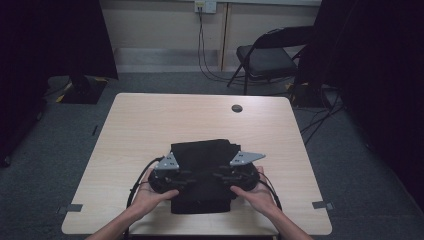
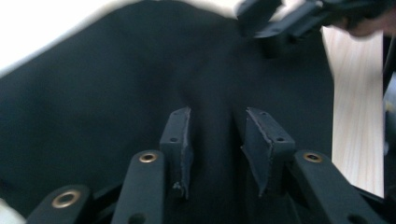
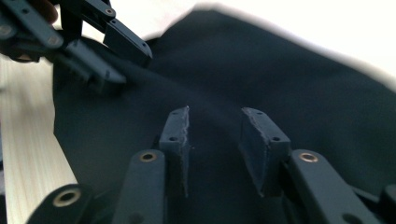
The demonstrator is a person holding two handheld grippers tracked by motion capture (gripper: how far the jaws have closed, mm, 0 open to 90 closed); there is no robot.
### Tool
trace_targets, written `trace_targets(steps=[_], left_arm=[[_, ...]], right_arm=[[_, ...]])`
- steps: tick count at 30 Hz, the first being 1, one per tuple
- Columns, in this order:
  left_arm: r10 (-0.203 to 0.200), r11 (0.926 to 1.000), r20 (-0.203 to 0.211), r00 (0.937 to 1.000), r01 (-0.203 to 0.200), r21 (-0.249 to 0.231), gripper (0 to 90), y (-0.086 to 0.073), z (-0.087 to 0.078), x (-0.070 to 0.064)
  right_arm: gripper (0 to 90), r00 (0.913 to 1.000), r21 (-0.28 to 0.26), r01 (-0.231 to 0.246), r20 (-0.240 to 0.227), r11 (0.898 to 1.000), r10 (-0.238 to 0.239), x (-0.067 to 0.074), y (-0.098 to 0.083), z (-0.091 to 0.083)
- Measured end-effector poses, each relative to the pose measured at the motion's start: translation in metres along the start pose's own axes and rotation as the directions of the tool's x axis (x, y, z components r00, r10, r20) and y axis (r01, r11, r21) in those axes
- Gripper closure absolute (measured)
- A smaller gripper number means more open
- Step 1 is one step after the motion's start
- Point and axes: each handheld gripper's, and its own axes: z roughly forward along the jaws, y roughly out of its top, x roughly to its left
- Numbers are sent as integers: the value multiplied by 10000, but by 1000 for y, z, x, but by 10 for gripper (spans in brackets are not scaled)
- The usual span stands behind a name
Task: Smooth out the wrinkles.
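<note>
High view: both grippers' jaws open over the folded black cloth point(image 1: 202, 167); left gripper point(image 2: 217, 144) and right gripper point(image 3: 217, 142) may pinch several layers and drag the fold askew.

Black claws point(image 1: 200, 180), brass rivets, grey triangular plates, black cables.

Curtained studio: bare table point(image 1: 150, 125), folding chair point(image 1: 265, 57)

Table point(image 1: 150, 120): far half and both side margins bare wood, open to passage; round grommet hole point(image 1: 237, 108) near far edge, flush. Black cloth point(image 1: 202, 150) covers the near-centre. Left gripper point(image 1: 192, 179) and right gripper point(image 1: 210, 179) face each other over it, apparently almost meeting, leaving little gap between.
</note>
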Motion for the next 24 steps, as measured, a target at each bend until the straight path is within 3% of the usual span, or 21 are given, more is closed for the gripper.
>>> trace_targets(steps=[2, 3, 4, 5, 7, 10, 14, 16, 18, 19, 20, 22, 24], left_arm=[[107, 9995, 69, 9999, -109, 291, 597, -7, 4, -3], [-139, 9991, 259, 9996, 129, 399, 579, -9, 6, -3], [-186, 9989, 332, 9993, 172, 446, 496, -9, 5, -3], [-95, 9989, 267, 9996, 83, 455, 478, -8, 4, -4], [105, 9995, -40, 9999, -103, 310, 428, -5, 0, -6], [56, 9999, -194, 9998, -58, -92, 361, 2, -3, -5], [142, 9999, -212, 9997, -142, -9, 376, 11, 4, -6], [82, 9987, -318, 9995, -66, 515, 389, 10, 17, -6], [59, 9957, -480, 9988, -14, 929, 393, 2, 34, -6], [293, 9949, -433, 9986, -250, 973, 375, -1, 39, -6], [327, 9971, -304, 9990, -305, 703, 363, -4, 41, -4], [-33, 9977, -98, 9999, 40, 680, 357, -4, 41, 0], [165, 9974, -136, 9998, -155, 709, 353, -4, 42, 0]], right_arm=[[640, 9999, 522, 105, -13, 9986, -104, 4, -8, 12], [628, 9999, 734, 145, -48, 9972, -142, 7, -13, 15], [602, 9995, 921, 283, -132, 9953, -272, 12, -18, 15], [559, 9989, 1002, 459, -138, 9939, -448, 17, -20, 13], [517, 9983, 981, 575, -167, 9935, -561, 24, -22, 8], [505, 9958, 1006, 892, -295, 9909, -866, 28, -25, 0], [504, 9976, 1326, 650, -330, 9890, -611, 27, -40, 7], [494, 9967, 1294, 805, -145, 9883, -793, 31, -43, 8], [460, 9983, 1322, 571, -204, 9896, -548, 31, -42, 9], [434, 9982, 1343, 582, -232, 9892, -555, 32, -42, 8], [395, 9982, 1406, 553, -327, 9885, -511, 32, -41, 8], [372, 9968, 1401, 745, -399, 9873, -695, 34, -36, 5], [375, 9974, 1046, 624, -415, 9926, -584, 30, -29, 1]])
